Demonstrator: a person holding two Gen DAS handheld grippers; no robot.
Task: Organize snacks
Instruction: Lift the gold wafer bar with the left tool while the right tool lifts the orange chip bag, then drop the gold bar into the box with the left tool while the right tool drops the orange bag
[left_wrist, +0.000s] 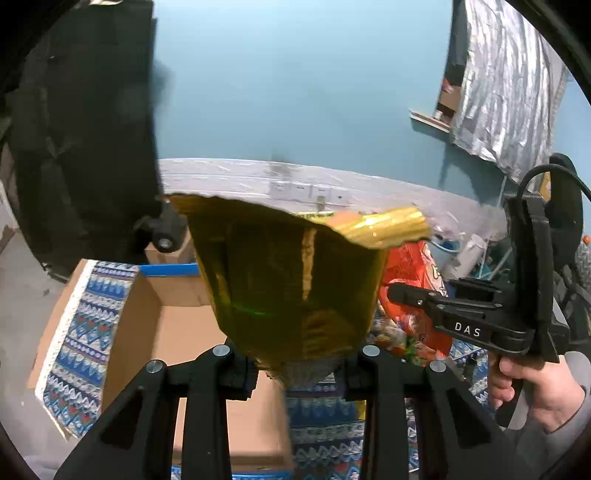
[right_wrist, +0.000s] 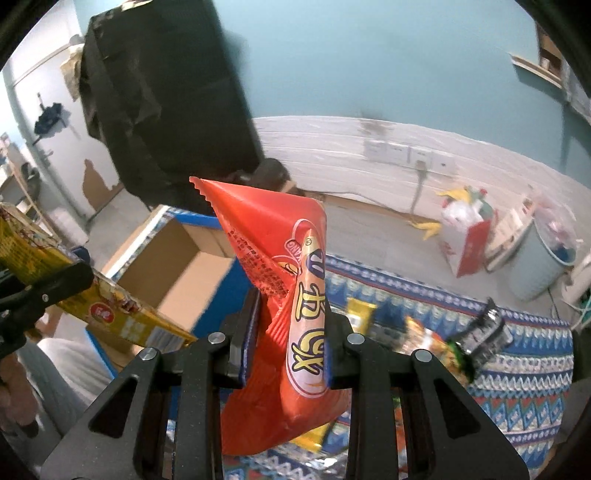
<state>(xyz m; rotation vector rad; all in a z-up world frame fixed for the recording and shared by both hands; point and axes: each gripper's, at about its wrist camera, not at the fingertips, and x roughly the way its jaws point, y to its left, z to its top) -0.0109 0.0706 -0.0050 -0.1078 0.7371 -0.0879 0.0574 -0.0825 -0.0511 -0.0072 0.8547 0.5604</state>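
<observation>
My left gripper (left_wrist: 301, 363) is shut on a gold snack bag (left_wrist: 291, 288) and holds it up in the air; the bag also shows in the right wrist view (right_wrist: 110, 306). My right gripper (right_wrist: 291, 339) is shut on an orange-red snack bag (right_wrist: 288, 295) and holds it above the patterned cloth; the bag also shows in the left wrist view (left_wrist: 417, 288). An open cardboard box (left_wrist: 173, 306) with blue edges sits left of both bags, seen too in the right wrist view (right_wrist: 184, 266). Several more snack packs (right_wrist: 424, 332) lie on the cloth under the right gripper.
A blue patterned cloth (right_wrist: 524, 373) covers the surface. A black covered stand (right_wrist: 166, 96) rises behind the box. A red-white bag (right_wrist: 465, 236) and a pale blue bin (right_wrist: 543, 258) stand on the floor at the right, by the wall.
</observation>
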